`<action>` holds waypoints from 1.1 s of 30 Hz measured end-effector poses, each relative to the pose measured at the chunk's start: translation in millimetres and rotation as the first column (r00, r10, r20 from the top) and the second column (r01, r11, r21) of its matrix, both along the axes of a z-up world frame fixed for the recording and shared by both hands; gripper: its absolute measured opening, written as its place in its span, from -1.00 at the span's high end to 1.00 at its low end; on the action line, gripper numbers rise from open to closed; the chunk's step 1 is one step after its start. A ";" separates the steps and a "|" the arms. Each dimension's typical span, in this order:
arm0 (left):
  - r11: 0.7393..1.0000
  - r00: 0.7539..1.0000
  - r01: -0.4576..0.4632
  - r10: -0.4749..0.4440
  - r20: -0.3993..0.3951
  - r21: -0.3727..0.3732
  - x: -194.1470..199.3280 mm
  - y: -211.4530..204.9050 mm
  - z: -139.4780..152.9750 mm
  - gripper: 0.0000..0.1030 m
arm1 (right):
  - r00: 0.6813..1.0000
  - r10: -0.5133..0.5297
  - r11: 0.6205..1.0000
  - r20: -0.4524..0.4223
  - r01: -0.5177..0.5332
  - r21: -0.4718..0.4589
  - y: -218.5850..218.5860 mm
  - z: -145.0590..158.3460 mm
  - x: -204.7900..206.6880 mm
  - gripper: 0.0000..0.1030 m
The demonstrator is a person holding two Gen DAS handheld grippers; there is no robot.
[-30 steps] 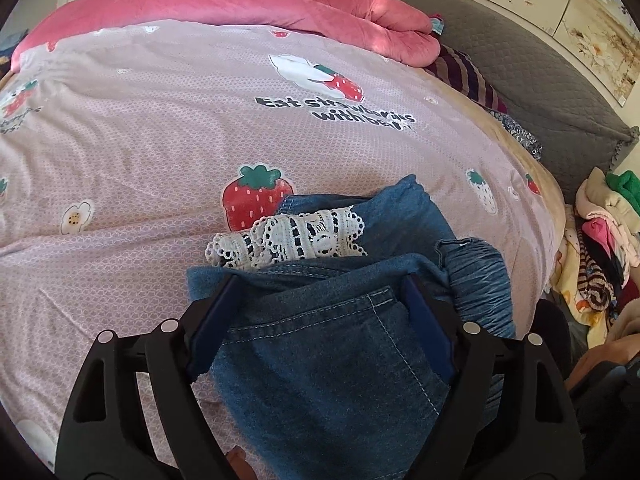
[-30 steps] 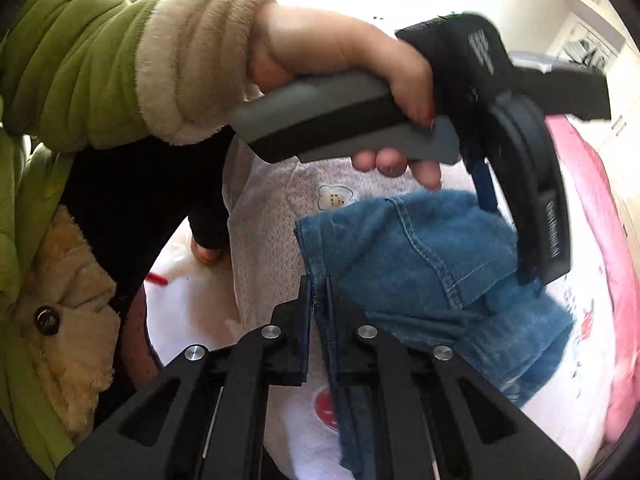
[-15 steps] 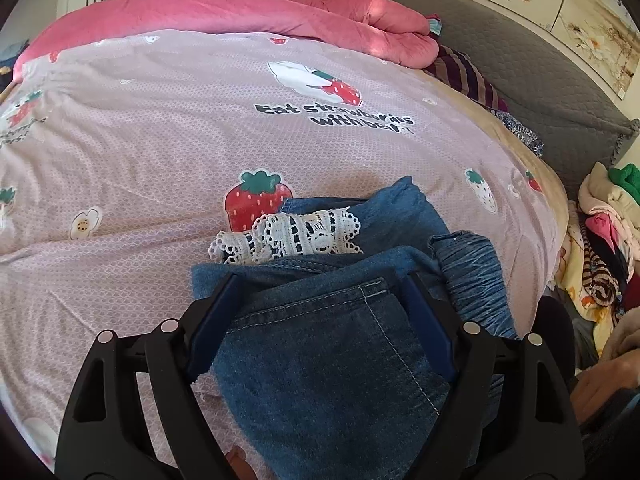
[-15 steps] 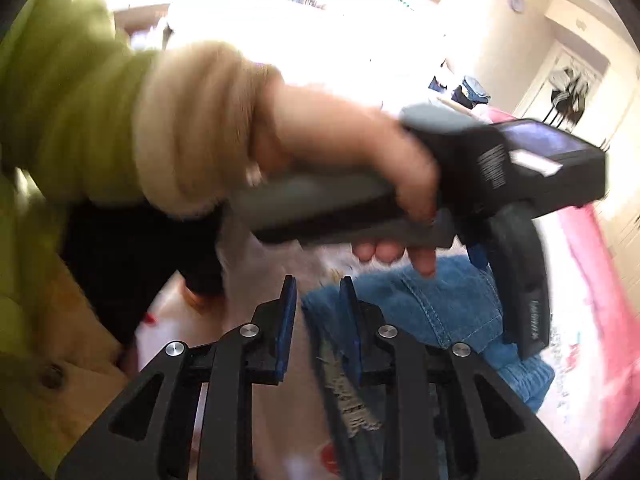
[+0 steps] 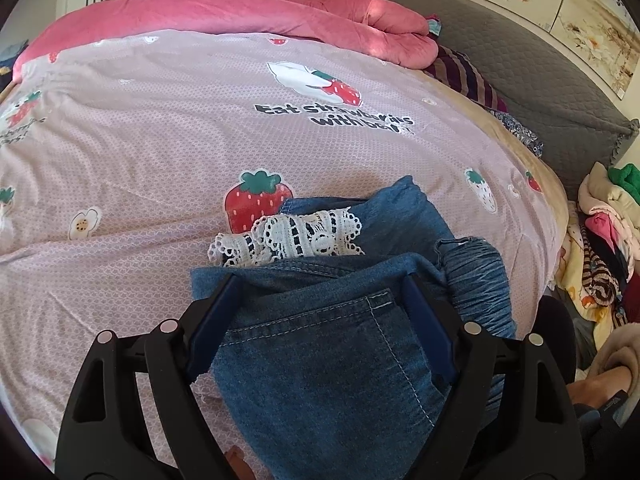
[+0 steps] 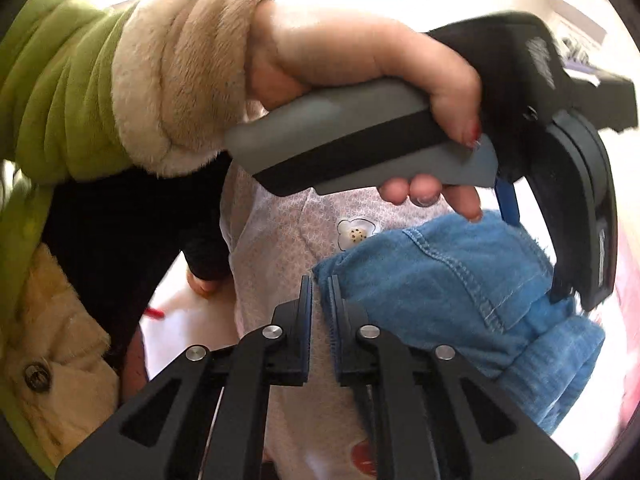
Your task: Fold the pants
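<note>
Blue jeans [image 5: 332,368] lie folded on the pink strawberry sheet [image 5: 160,152], with white lace trim [image 5: 288,236] showing at the far edge and a gathered waistband [image 5: 476,280] on the right. My left gripper [image 5: 320,284] is open wide, its blue pads [image 5: 216,316] set down astride the top denim layer. In the right wrist view my right gripper [image 6: 320,280] is closing, its jaws almost together on the near corner of the jeans [image 6: 460,280]. Above it, a hand [image 6: 360,52] in a green sleeve holds the left gripper over the jeans.
A rolled pink duvet [image 5: 240,12] lies along the far side of the bed. The grey headboard [image 5: 520,72] stands at the right, with a heap of clothes [image 5: 600,240] beside it. The person's cream coat [image 6: 52,340] fills the left of the right wrist view.
My right gripper held the jeans' edge, opened and swung about half a second ago, and has now come together on that edge again. The left gripper and the jeans have stayed put.
</note>
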State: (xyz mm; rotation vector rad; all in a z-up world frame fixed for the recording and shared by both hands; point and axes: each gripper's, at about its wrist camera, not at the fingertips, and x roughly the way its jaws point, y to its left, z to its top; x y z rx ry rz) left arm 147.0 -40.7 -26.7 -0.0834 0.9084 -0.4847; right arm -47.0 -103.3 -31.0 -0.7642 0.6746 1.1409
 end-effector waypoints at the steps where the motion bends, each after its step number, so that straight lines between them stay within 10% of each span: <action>1: 1.000 1.000 -0.001 0.001 0.001 -0.002 -0.5 0.5 0.1 -0.46 | 0.999 -0.016 0.999 -0.033 0.017 0.032 -3.4 5.1 1.1 0.82; 10: 1.000 0.999 -0.029 0.029 0.016 -0.010 -8.5 8.4 5.6 -0.52 | 0.975 -0.163 0.952 -0.151 0.196 0.237 -45.7 39.4 -13.1 0.31; 33: 0.997 0.993 -0.082 0.082 0.083 -0.008 -49.9 10.1 33.7 -0.81 | 0.956 -0.265 0.889 -0.126 0.293 0.351 -96.6 74.2 -11.8 -0.47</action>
